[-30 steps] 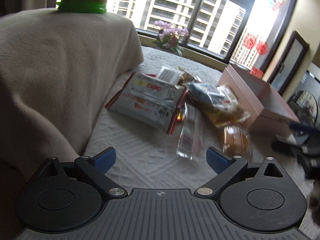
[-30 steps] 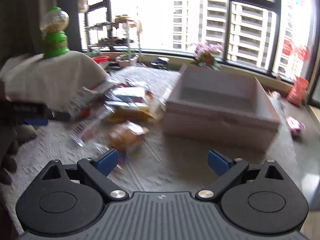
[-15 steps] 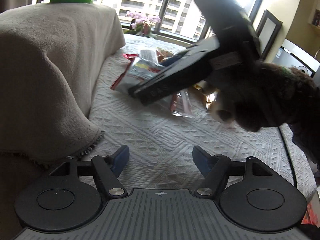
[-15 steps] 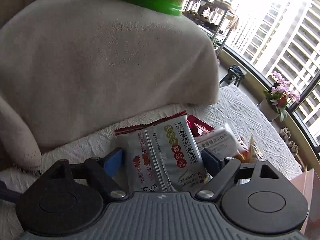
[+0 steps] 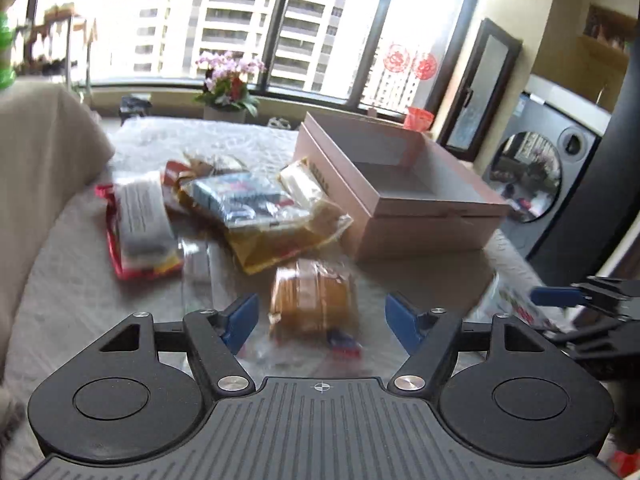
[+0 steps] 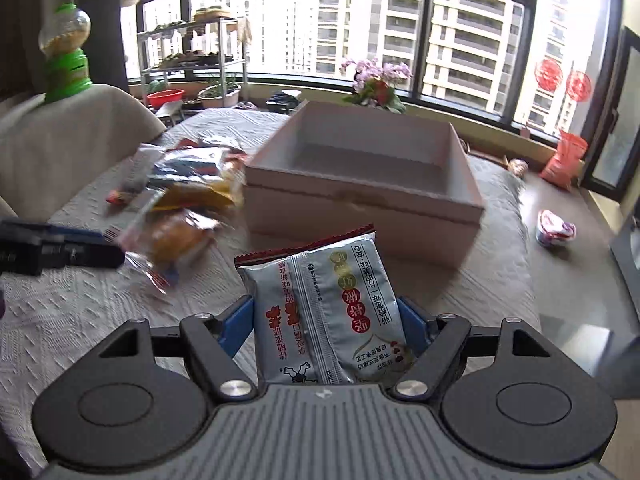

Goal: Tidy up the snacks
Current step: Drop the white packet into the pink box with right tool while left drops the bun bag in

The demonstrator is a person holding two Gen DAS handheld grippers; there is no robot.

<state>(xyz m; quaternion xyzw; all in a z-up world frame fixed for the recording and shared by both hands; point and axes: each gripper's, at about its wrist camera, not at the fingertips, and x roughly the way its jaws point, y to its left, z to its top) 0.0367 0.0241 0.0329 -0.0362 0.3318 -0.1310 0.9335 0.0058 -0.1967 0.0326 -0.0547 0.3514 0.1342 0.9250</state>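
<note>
My right gripper [image 6: 326, 320] is shut on a silver-grey snack packet [image 6: 320, 300] with a red top edge, held upright in front of the open pink box [image 6: 360, 208]. My left gripper [image 5: 320, 316] is open. A clear-wrapped bread packet [image 5: 310, 300] lies on the white cloth between its blue pads [image 5: 240, 316], which stay clear of it. Behind it sit a yellow bag [image 5: 276, 236], a red-edged white packet [image 5: 140, 224] and a long clear packet [image 5: 198, 268]. The pink box [image 5: 420, 232] stands to their right. The right wrist view shows the left gripper [image 6: 100, 240] at the left edge.
A beige blanket [image 5: 40, 160] covers something tall at the left, and a green candy dispenser [image 6: 64, 56] stands on it. A flower pot [image 6: 376, 84] sits on the window ledge. A small red-and-white packet [image 6: 554, 228] lies right of the box. A washing machine [image 5: 532, 172] stands far right.
My right gripper closed on the silver-grey packet near the blanket and carried it to the front of the pink box. My left gripper narrowed its jaws and swung over the bread packet.
</note>
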